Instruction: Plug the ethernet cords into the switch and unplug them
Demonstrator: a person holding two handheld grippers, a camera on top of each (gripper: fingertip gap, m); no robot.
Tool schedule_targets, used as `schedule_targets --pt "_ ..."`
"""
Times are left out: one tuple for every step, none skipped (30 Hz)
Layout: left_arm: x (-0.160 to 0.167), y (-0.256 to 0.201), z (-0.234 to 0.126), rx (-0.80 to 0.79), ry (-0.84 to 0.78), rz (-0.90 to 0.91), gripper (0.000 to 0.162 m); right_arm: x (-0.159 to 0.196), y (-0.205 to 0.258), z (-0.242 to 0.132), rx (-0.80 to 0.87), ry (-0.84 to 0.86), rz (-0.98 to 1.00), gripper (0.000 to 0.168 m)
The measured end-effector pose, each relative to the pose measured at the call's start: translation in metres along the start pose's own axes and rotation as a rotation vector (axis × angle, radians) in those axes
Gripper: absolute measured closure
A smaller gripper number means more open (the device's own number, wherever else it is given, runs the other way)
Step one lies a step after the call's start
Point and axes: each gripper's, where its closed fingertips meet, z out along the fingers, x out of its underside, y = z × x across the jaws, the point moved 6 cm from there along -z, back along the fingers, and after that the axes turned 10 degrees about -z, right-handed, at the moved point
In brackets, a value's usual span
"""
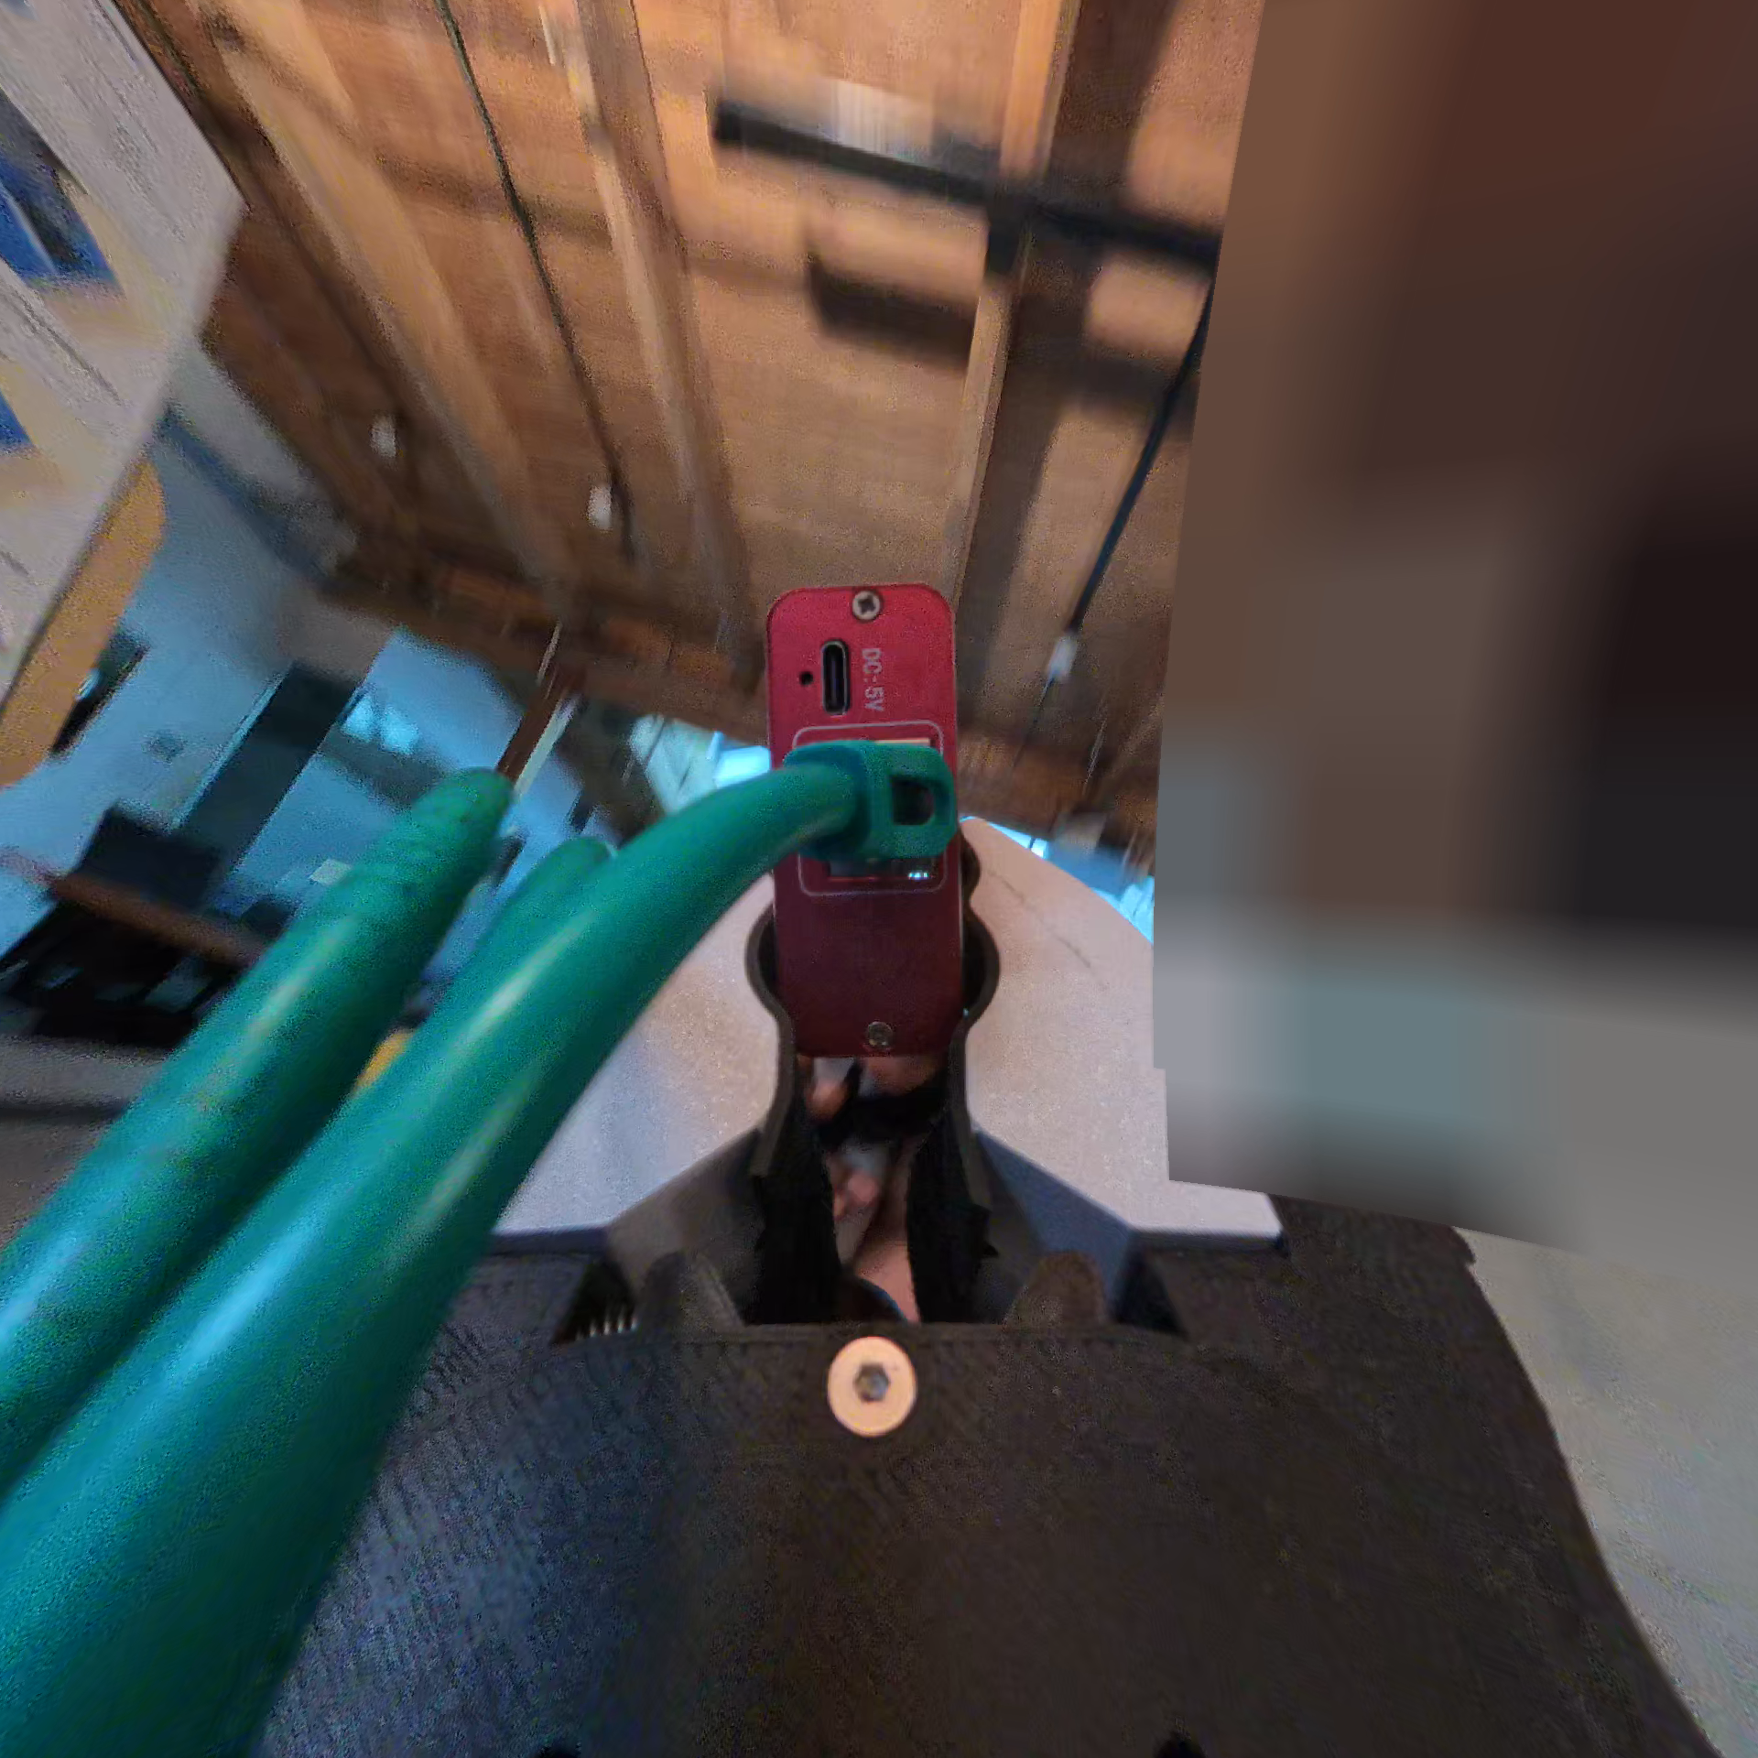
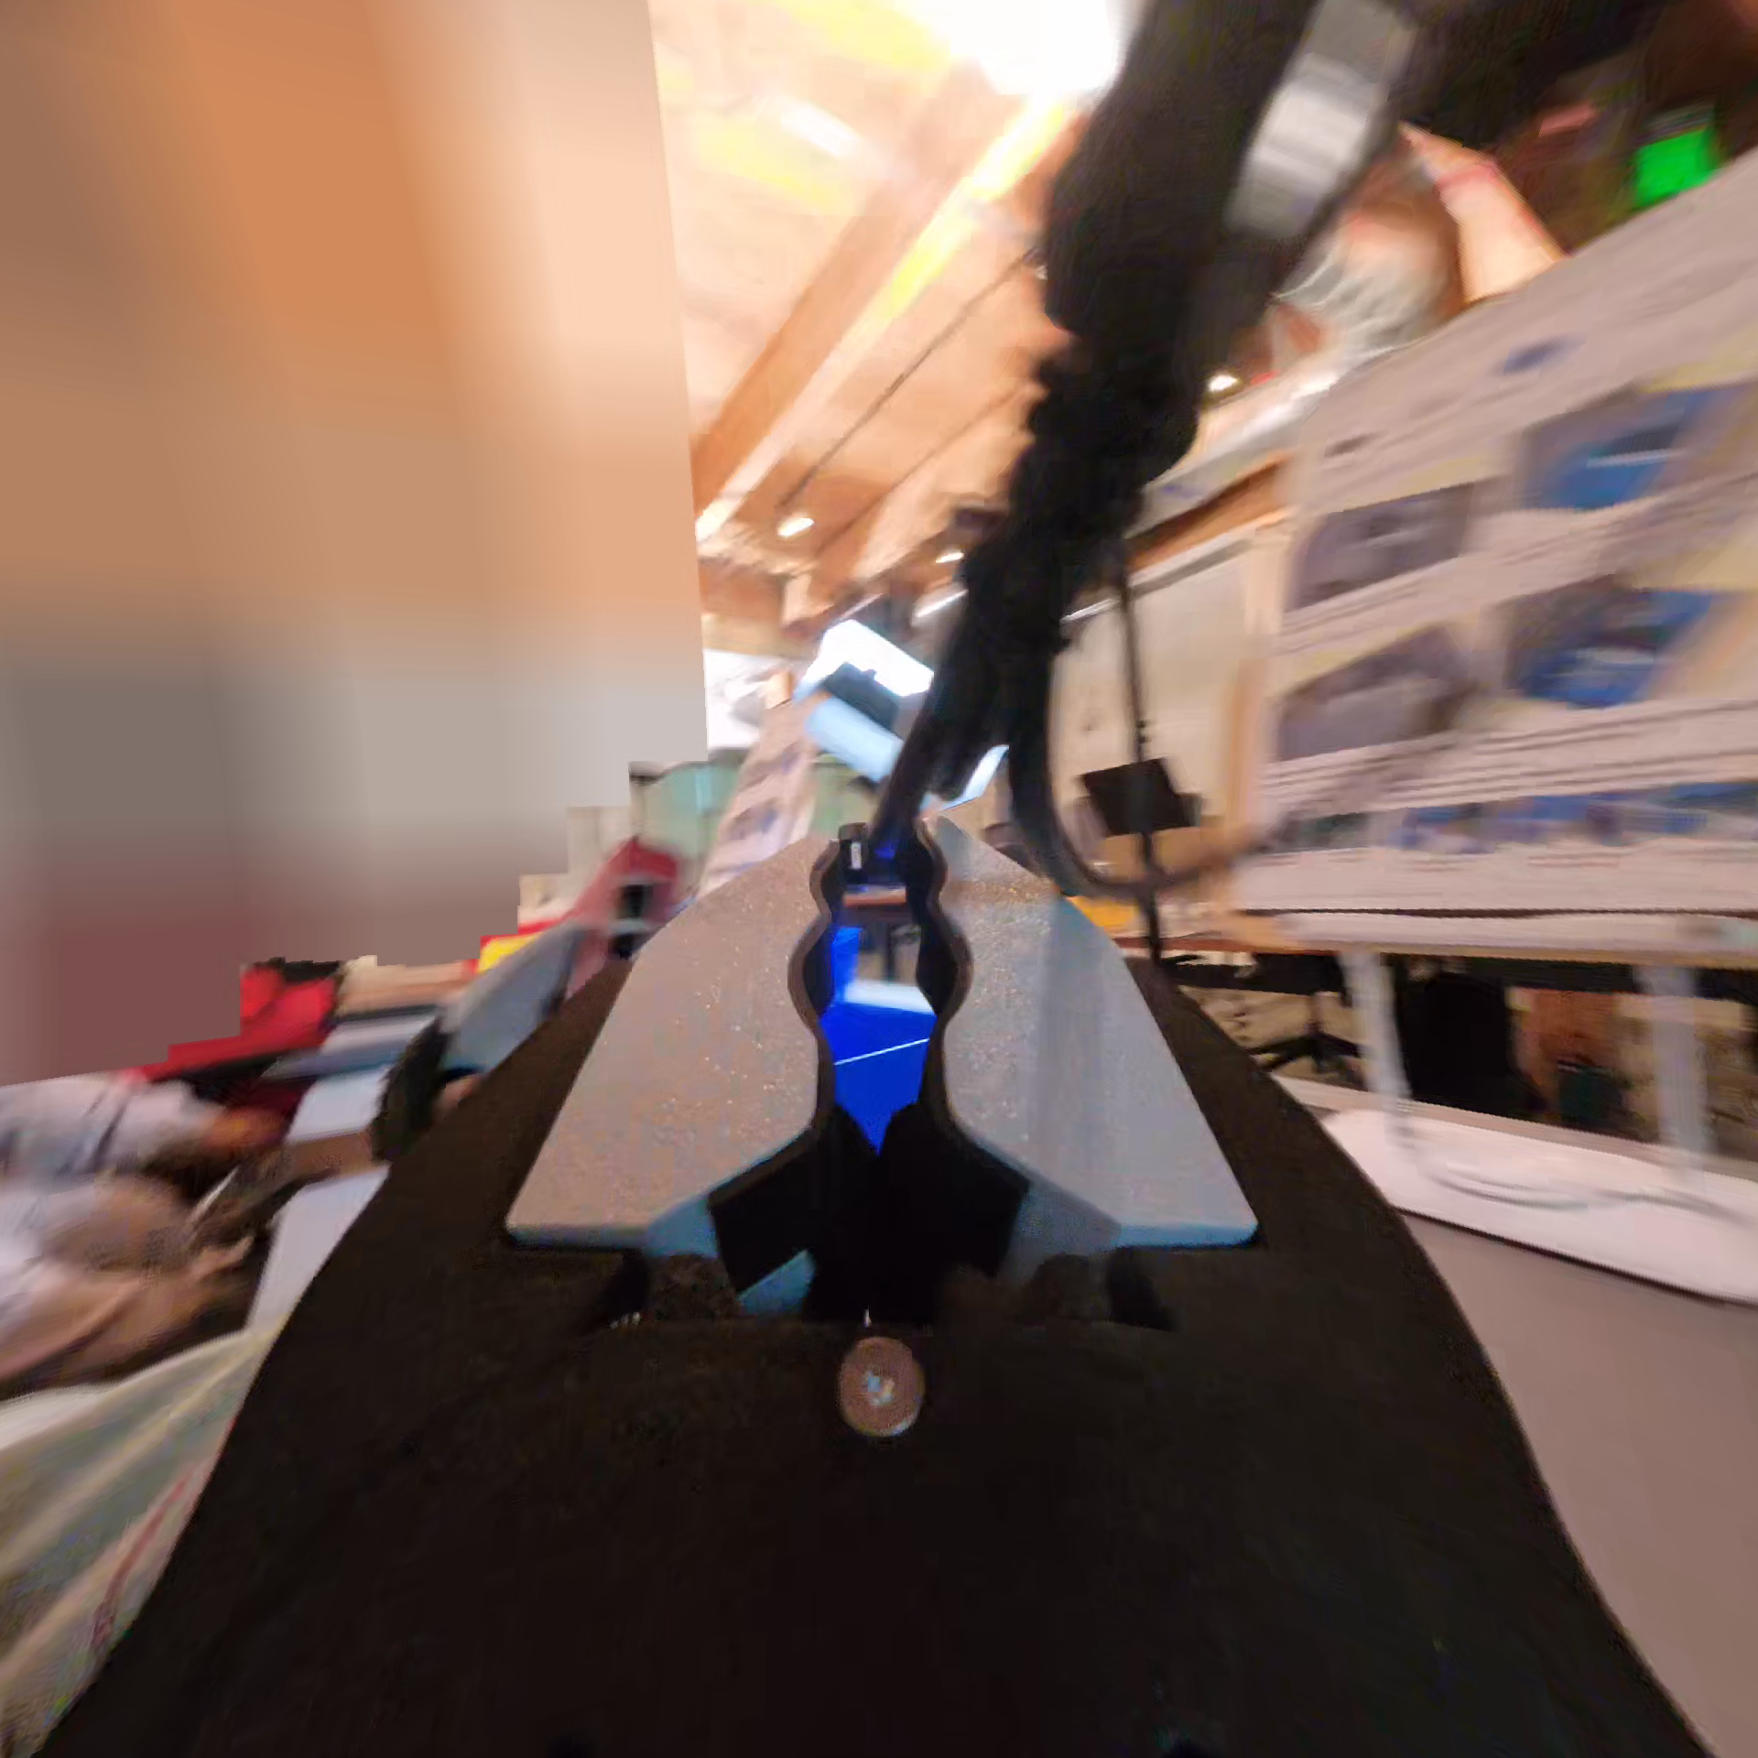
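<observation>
Centre frame, the left gripper (image 1: 870,961) clamps the red switch (image 1: 864,818) upright, steadying it with a green cord (image 1: 571,913) plugged in; the right gripper (image 2: 880,861) pinches a black cord (image 2: 1075,476) by its plug, probably for seating

Blurred wooden ceiling beams (image 1: 780,314) overhead; poster boards (image 2: 1522,609) at right.

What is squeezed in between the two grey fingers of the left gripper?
The red switch stands upright between the grey fingers of the left gripper, with a green ethernet cord plugged into it. The left wrist view shows this.
</observation>
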Motion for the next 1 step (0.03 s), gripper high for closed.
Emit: schedule_targets --pt "-0.0122 0.0052 -0.0072 -0.006 -0.064 -0.048 0.136 -0.0138 -0.0247 -0.0155 0.053 -0.034 -0.004 0.156"
